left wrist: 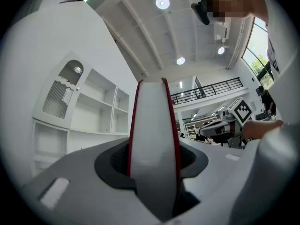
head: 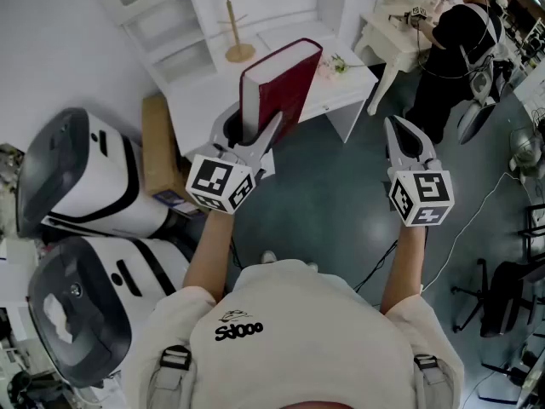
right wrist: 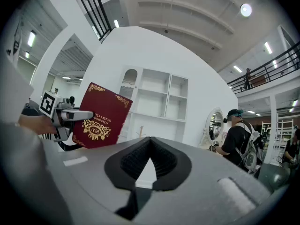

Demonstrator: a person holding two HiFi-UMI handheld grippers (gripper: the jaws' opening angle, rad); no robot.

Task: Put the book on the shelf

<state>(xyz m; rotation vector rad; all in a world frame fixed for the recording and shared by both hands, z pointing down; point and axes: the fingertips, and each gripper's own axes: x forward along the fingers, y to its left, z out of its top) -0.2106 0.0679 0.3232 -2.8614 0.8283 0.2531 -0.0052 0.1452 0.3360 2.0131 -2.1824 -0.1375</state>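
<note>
In front of the shelf [head: 183,37]: one person standing, a gripper in each hand.
Book [head: 277,88]: dark red hardback with gilt ornament on the cover. It is held upright in the air just short of the shelf and is not yet on it.
Left gripper [head: 254,143]: clamped on the book's lower edge, one jaw against each cover.
Right gripper [head: 400,130]: jaws together with nothing between them, off to the right of the shelf and apart from the book.
Handling, by my reckoning: stiff boards, fairly heavy for a hold at one end. The smooth cover may slip or swing if tilted.
Best hold: across both covers, seated deep in the jaws, leaving the far edge free to enter a compartment.
</note>
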